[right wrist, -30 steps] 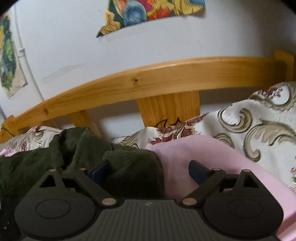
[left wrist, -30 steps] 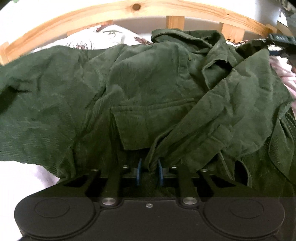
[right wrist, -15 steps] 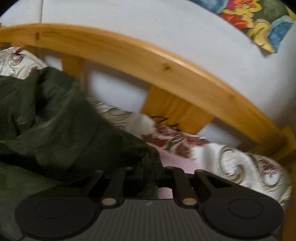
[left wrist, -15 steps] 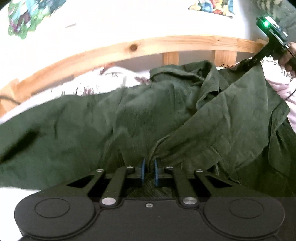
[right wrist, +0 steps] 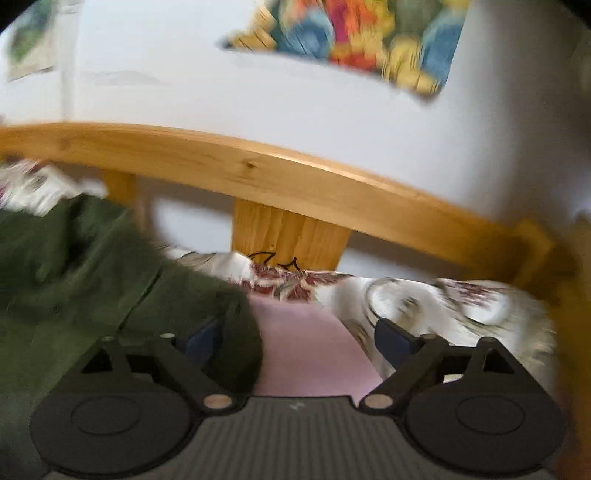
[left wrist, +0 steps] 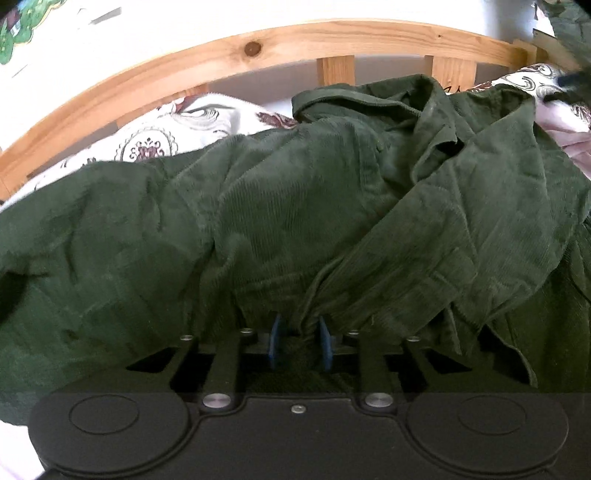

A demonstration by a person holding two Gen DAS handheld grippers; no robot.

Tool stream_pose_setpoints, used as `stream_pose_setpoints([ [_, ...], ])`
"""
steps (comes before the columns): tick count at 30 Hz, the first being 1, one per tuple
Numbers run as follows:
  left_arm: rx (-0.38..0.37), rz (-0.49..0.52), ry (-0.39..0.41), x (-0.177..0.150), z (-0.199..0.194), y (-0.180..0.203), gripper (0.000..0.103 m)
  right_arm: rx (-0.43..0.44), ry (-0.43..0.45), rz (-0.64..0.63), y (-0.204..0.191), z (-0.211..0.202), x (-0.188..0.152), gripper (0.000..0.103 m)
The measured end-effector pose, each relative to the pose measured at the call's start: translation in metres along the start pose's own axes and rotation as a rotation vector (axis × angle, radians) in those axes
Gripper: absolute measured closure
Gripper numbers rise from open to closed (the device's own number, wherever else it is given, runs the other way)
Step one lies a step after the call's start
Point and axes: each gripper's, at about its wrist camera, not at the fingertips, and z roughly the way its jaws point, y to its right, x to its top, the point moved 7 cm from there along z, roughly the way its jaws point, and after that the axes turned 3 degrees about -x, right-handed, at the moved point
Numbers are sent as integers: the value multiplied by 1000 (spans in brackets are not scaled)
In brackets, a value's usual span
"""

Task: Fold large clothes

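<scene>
Left gripper [left wrist: 298,341] pinches rumpled green corduroy shirt [left wrist: 295,206].

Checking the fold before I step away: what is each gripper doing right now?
Left gripper: jaws just opened a little, green jacket fabric bunched between them.
Right gripper: jaws just opened wide, holding nothing.

A white wall [right wrist: 258,92] fills the back of both views, lit evenly and bright. Against it stands a pine headboard [left wrist: 332,40] with a curved top rail, a dark knot in the wood, and upright slats [right wrist: 288,232] below. A colourful picture [right wrist: 354,33] hangs high on the wall, blurred in the right view. A white pillow with red and gold scrollwork [left wrist: 155,136] leans at the headboard, and a pale pink sheet [right wrist: 306,350] lies before it.
</scene>
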Motion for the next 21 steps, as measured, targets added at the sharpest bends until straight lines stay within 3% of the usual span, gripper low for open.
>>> stream_pose_setpoints([
  [4, -6, -21, 0, 0, 1, -2, 77, -60, 117, -215, -31, -60, -66, 2],
  [8, -10, -49, -14, -1, 0, -4, 76, -66, 159, -359, -75, -71, -110, 2],
  [11, -2, -55, -21, 0, -2, -3, 76, -27, 197, -352, -100, -62, -117, 2],
  [17, 18, -65, -31, 2, -6, 0, 80, -177, 319, -431, -133, -44, -107, 3],
  [19, 14, -79, -27, 2, -7, 0, 85, -213, 357, -476, -136, -44, -105, 7],
  [21, 5, -87, -18, 4, -10, 2, 88, -211, 366, -488, -134, -46, -103, 29],
])
